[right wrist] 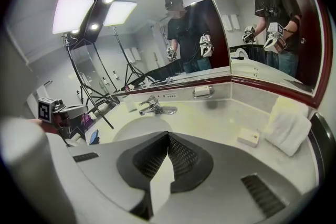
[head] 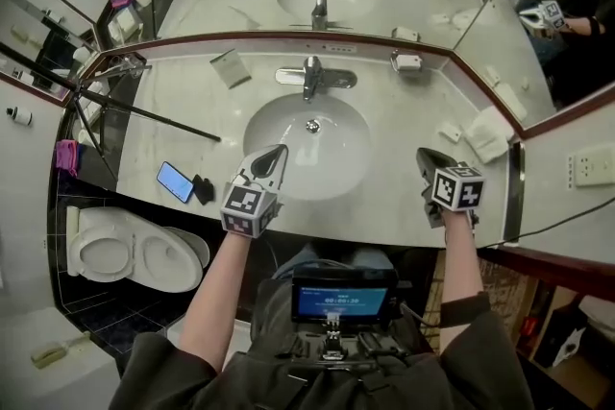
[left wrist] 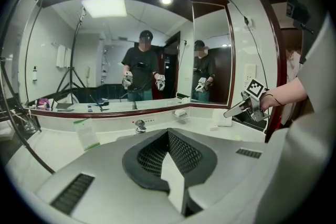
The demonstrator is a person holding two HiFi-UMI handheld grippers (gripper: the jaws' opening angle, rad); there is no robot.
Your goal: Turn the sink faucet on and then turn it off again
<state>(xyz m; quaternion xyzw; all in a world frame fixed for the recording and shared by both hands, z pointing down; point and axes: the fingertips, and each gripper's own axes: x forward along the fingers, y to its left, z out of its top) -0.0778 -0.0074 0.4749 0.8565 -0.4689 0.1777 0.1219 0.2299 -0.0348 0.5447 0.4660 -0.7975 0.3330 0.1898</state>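
2 handheld tools, the left gripper (head: 277, 154) and right gripper (head: 428, 156), hover at the near rim of the sink (head: 332, 163), both with jaws closed on nothing. The faucet (head: 312, 77) stands behind the basin, well apart from both.

at the near side of the sink (head: 336, 163), a grey-shelled left gripper (head: 279, 151) and a darker right gripper (head: 424, 155), each carrying a white cube (head: 248, 206) printed with black square markers. dark mesh-textured pads (left wrist: 185, 152) line the jaws, and slotted vents (left wrist: 73, 192) are cut into the shells. the person wears a dark top, its sleeves (head: 468, 310) ending near the elbow. below the sink's front edge, a black chest rig bears a small blue-lit screen (head: 343, 301).
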